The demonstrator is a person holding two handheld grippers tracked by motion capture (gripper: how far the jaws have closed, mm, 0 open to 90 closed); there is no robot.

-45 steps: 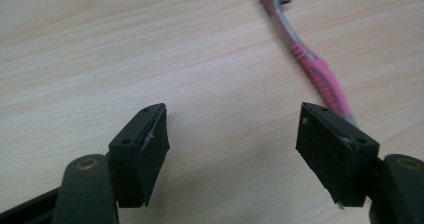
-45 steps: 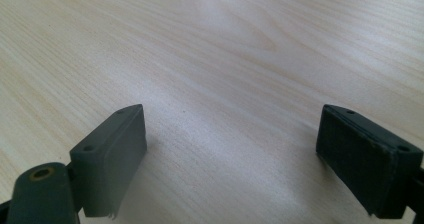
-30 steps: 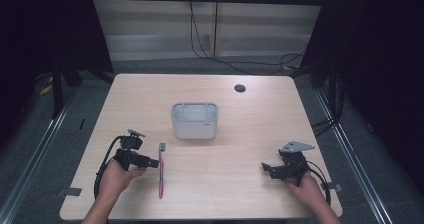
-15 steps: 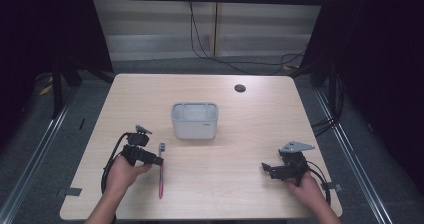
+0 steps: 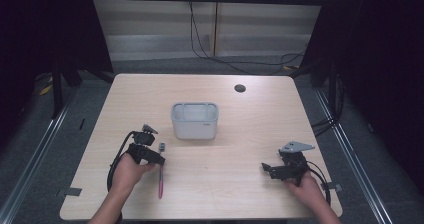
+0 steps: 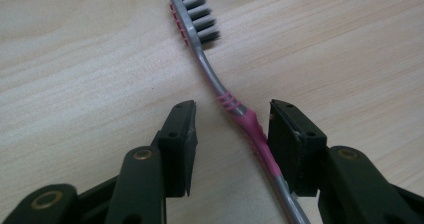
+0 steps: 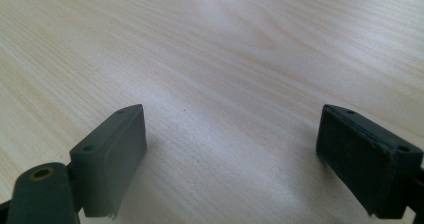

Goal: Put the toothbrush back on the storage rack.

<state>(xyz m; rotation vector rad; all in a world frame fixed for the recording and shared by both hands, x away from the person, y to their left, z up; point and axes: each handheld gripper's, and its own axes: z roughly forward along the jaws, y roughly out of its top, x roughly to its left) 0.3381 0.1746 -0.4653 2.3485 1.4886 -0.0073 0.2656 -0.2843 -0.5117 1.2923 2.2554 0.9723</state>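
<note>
A pink and grey toothbrush (image 6: 231, 104) lies flat on the wooden table (image 5: 250, 119), its bristled head pointing away from me. In the high view the toothbrush (image 5: 160, 176) sits left of centre near the front. My left gripper (image 6: 231, 129) straddles its handle; the jaws have just been closing, the right pad (image 6: 295, 144) touches or nearly touches the handle, and a gap remains on the left. In the high view that left gripper (image 5: 159, 159) is over the brush's upper part. My right gripper (image 7: 232, 154) rests open above bare wood, at the front right (image 5: 266, 169) in the high view.
A grey rectangular bin (image 5: 195, 119) stands in the middle of the table, just beyond the toothbrush. A dark round grommet hole (image 5: 240, 88) sits near the far edge. Cables trail from both grippers toward the front edge.
My left gripper has slid to the right onto the toothbrush handle. The right gripper has kept still.
</note>
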